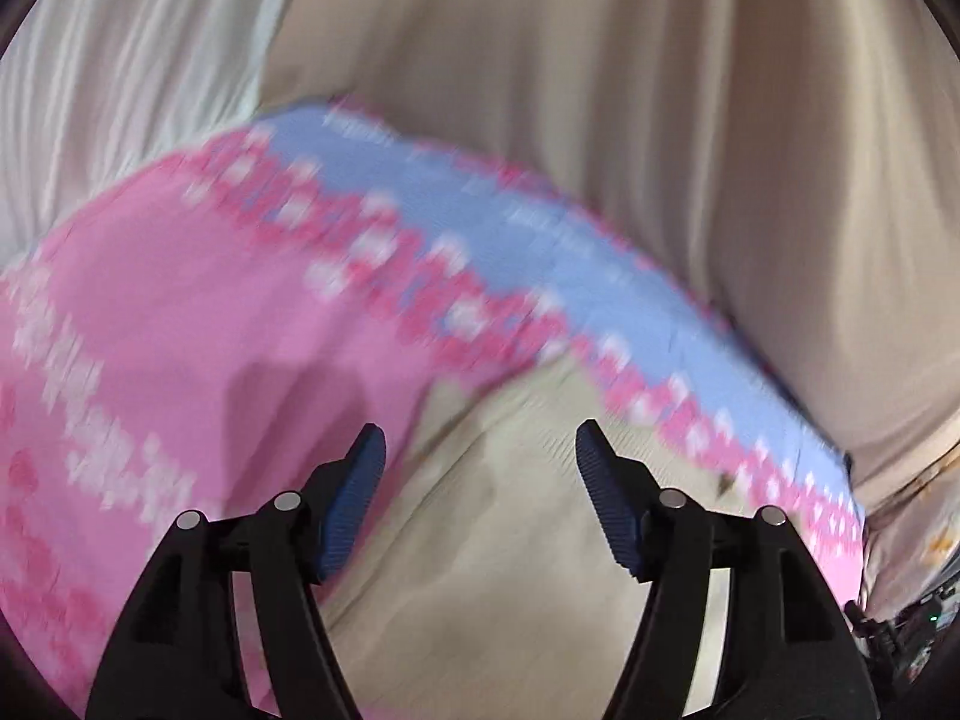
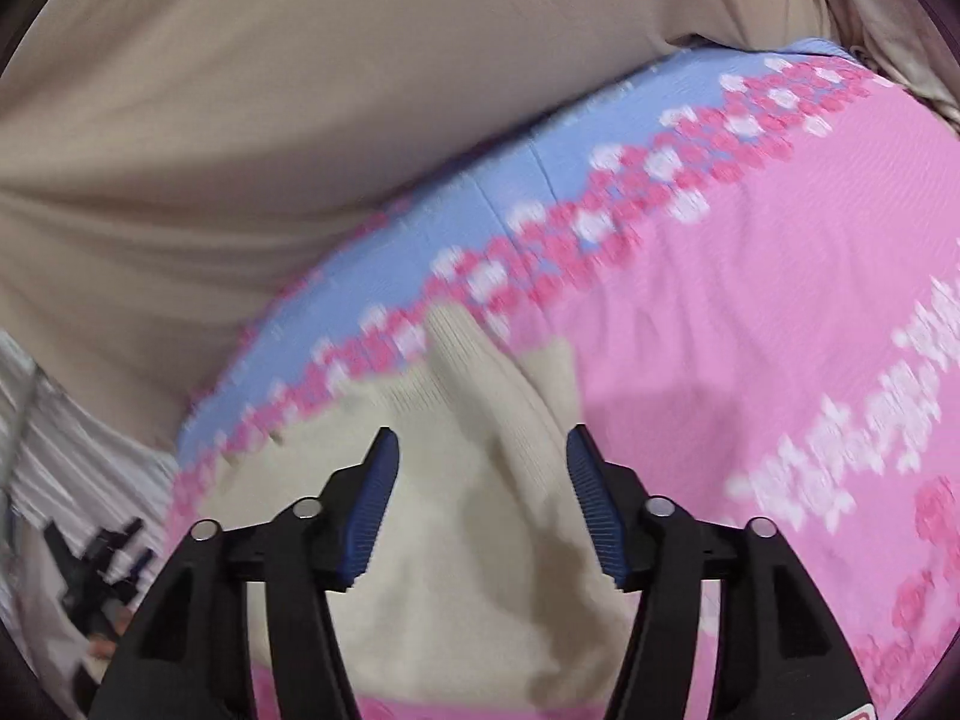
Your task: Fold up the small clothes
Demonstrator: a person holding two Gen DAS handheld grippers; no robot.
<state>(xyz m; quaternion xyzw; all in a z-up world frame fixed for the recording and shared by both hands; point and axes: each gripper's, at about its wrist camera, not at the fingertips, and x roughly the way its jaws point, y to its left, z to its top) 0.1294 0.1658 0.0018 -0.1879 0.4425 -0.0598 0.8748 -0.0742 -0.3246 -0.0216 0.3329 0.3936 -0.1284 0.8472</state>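
Everything here is pointing to a home, most likely a bedroom. A soft pink, pale-blue and white patterned blanket (image 1: 180,312) is spreading across the surface, lying over rumpled beige bedding (image 1: 660,90) (the creases are suggesting a mattress beneath). Pale striped fabric (image 1: 120,60) is bunching at the edge. Blur is hiding finer detail.
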